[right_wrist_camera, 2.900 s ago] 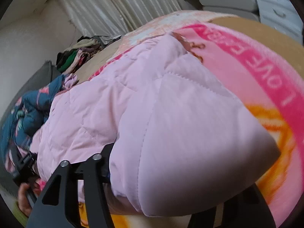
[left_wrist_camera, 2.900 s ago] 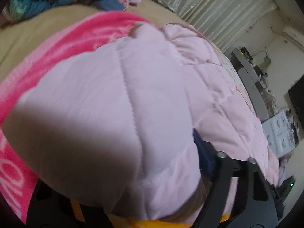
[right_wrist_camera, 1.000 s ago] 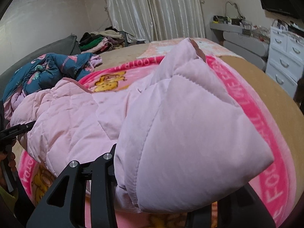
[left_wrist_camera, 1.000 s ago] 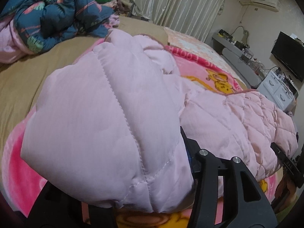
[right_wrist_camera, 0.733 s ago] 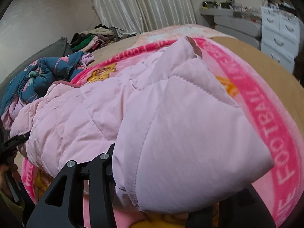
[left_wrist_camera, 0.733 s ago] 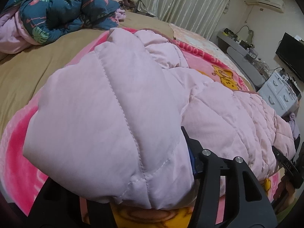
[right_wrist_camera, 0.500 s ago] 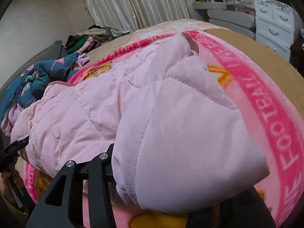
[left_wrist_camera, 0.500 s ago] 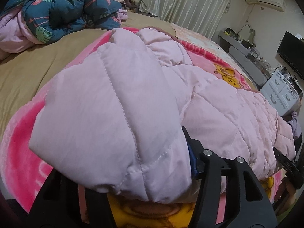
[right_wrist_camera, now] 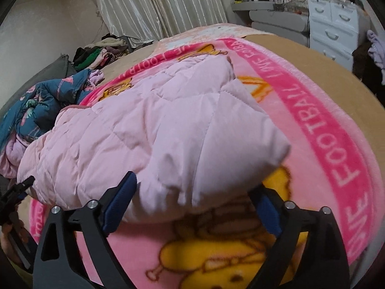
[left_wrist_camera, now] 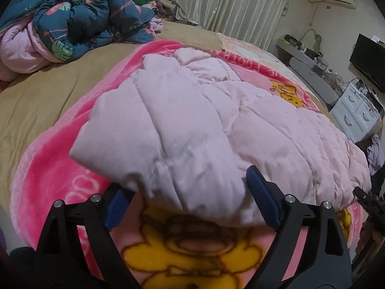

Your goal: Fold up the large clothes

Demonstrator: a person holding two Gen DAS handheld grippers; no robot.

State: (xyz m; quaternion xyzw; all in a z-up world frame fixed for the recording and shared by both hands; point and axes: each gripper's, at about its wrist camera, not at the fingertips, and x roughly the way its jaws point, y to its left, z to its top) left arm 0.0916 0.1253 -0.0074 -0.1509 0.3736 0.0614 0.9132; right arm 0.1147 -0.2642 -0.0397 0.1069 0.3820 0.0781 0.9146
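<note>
Pale pink quilted padding is filling both views: one puffy pink jacket (left_wrist_camera: 216, 125) is lying folded on the pink cartoon blanket (left_wrist_camera: 48, 159) spread over the bed (left_wrist_camera: 43, 96). The left tool (left_wrist_camera: 190, 200) is standing with its fingers spread wide at the jacket's near edge, gripping nothing; the right tool (right_wrist_camera: 192, 200) is likewise gaping around the other near corner, its pads apart from the cloth. The step in hand seems to be releasing the fold. To do it well, both tools should be drawing straight back and low, so no pad snags a seam and the springy filling is not dragged open. Counting: one pink jacket, one blanket, two tools, one blue floral quilt (left_wrist_camera: 79, 19) heaped well apart, and one clothes pile (right_wrist_camera: 96, 55) beyond.
</note>
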